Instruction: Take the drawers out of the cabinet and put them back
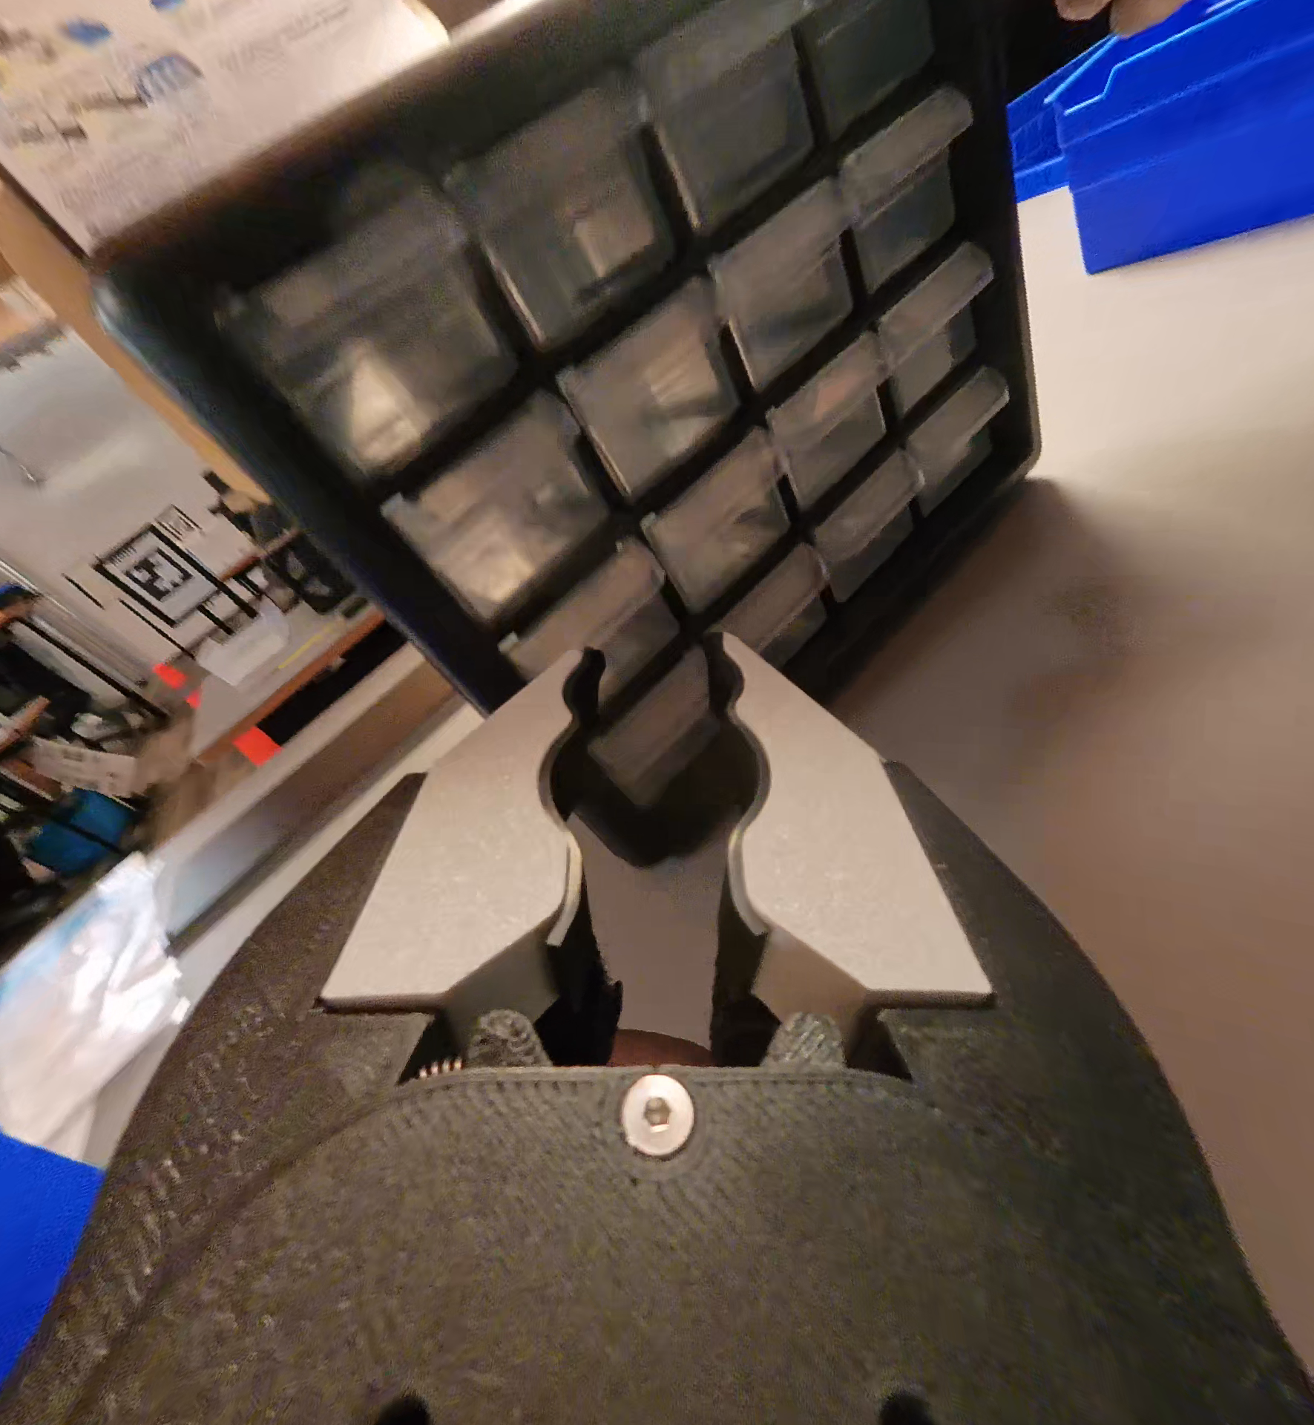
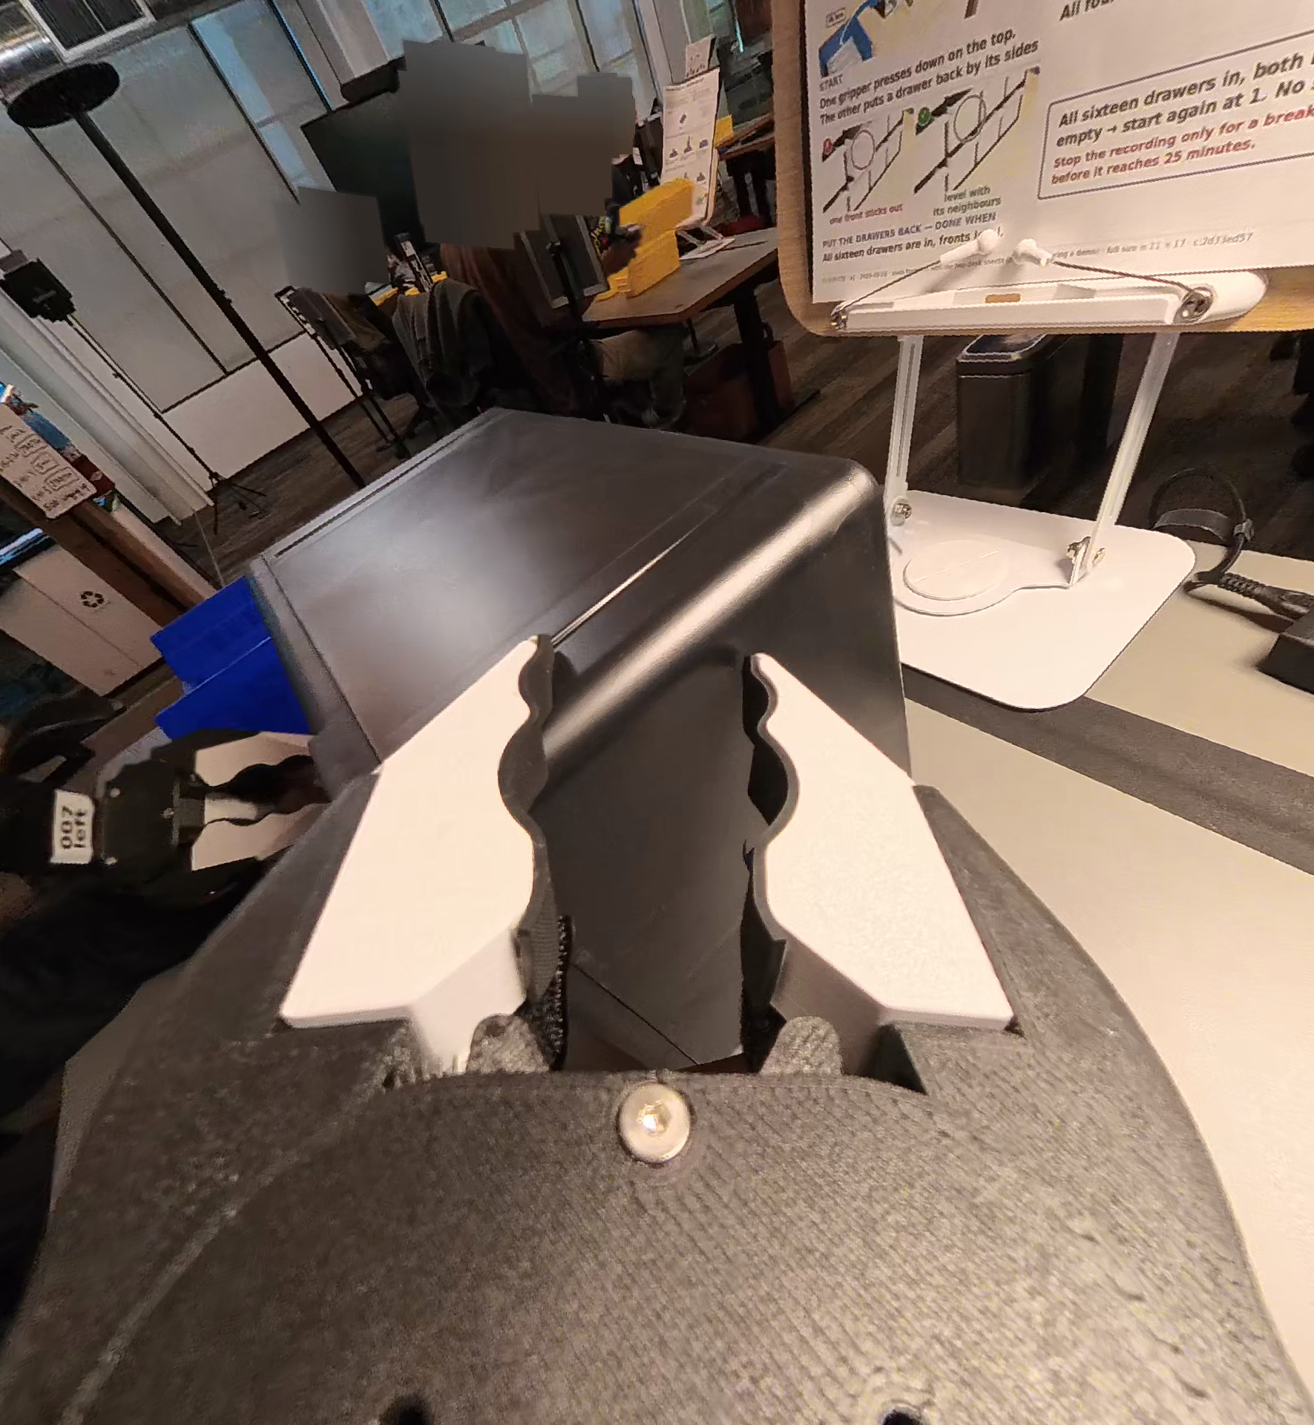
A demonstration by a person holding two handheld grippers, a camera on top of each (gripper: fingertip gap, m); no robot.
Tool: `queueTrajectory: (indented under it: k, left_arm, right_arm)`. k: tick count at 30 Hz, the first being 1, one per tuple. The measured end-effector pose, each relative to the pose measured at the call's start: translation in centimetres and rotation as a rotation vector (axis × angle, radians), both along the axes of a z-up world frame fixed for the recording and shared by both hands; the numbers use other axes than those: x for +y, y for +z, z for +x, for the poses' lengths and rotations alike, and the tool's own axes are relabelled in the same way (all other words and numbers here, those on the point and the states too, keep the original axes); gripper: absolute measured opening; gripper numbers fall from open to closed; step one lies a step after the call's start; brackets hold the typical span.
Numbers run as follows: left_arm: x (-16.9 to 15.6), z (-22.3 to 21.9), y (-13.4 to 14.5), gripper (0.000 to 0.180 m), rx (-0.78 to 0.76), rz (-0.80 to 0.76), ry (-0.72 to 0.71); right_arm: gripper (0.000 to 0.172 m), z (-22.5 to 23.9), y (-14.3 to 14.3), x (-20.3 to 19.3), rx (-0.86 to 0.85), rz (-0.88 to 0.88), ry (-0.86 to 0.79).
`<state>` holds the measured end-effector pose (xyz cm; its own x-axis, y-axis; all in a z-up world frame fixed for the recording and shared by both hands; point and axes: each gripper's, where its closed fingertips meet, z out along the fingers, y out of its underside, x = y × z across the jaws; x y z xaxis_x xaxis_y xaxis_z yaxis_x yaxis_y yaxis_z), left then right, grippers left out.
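Left wrist view: our left gripper (image 1: 650, 694) is parted around a bottom-row drawer (image 1: 657, 740), pads apparently not pressing; it could slip. Right wrist view: our right gripper (image 2: 646, 694) is spread, unclamped, straddling the cabinet (image 2: 561, 540) top edge; cabinet could tip.

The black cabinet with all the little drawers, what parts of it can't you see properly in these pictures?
- Drawer contents: the left wrist view is blurred, so nothing inside the clear drawers shows.
- Bottom drawer: the left gripper fingers hide its sides, so contact is unclear.
- Cabinet front: the right wrist view shows only top and side.
- Right gripper: whether its tips touch the cabinet is unclear.
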<state>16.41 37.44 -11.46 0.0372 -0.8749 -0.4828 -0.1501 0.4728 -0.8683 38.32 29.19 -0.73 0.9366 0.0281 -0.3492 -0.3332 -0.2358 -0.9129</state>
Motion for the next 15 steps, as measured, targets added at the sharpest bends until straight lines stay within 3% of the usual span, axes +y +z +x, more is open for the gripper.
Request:
queueTrajectory:
  k: [4,9,12,15]
  left_arm:
    - [0.4,-1.5,-1.4,0.034,0.019,-0.093,0.018]
    - [0.3,-2.6,-1.2,0.042,0.031,-0.102,0.037]
    - [1.0,-3.5,-1.9,0.055,0.091,-0.126,0.083]
    - [1.4,-5.1,-2.9,0.062,0.131,-0.239,0.114]
  right_arm:
    - [0.052,0.9,0.6,-1.1,-0.059,0.031,-0.091]
    - [0.055,1.9,2.3,-4.1,-0.100,0.153,-0.240]
    - [0.057,1.2,0.8,-7.5,-0.137,0.176,-0.353]
    - [0.057,-1.1,-2.5,-12.0,-0.220,0.169,-0.462]
